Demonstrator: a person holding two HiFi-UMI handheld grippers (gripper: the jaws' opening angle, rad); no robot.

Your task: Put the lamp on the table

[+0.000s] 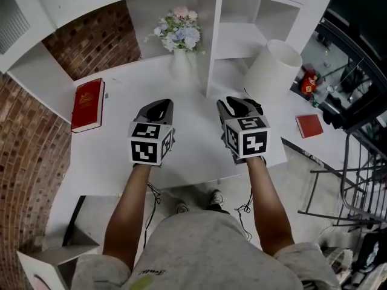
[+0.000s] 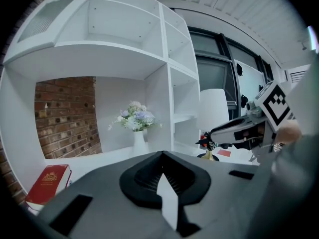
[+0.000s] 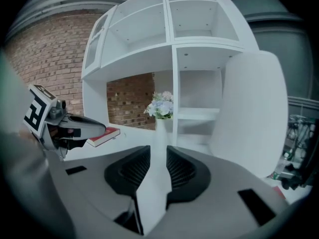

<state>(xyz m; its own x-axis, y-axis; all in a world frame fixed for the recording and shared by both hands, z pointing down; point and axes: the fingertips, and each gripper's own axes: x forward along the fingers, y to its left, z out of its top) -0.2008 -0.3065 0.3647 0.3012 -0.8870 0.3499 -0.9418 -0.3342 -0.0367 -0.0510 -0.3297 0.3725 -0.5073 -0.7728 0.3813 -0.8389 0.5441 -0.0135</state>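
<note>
White lamp [image 1: 272, 68] stands on the table [image 1: 109, 162], at 1 o'clock from the right gripper [image 1: 236, 103], whose jaws stand apart and empty. Left gripper [image 1: 159, 104] jaws meet at the tips, empty.

Matt white table [image 1: 121, 162], rough brick wall [image 2: 65, 118], brassy metal lamp base [image 2: 209, 156].

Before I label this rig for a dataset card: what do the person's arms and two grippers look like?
Both the left gripper and the right gripper have dark grey bodies with black ribbed jaw pads. Each carries a white cube printed with black square markers. A thin black cable trails from under each wrist. The forearms are bare, and the person wears light grey clothing.
</note>
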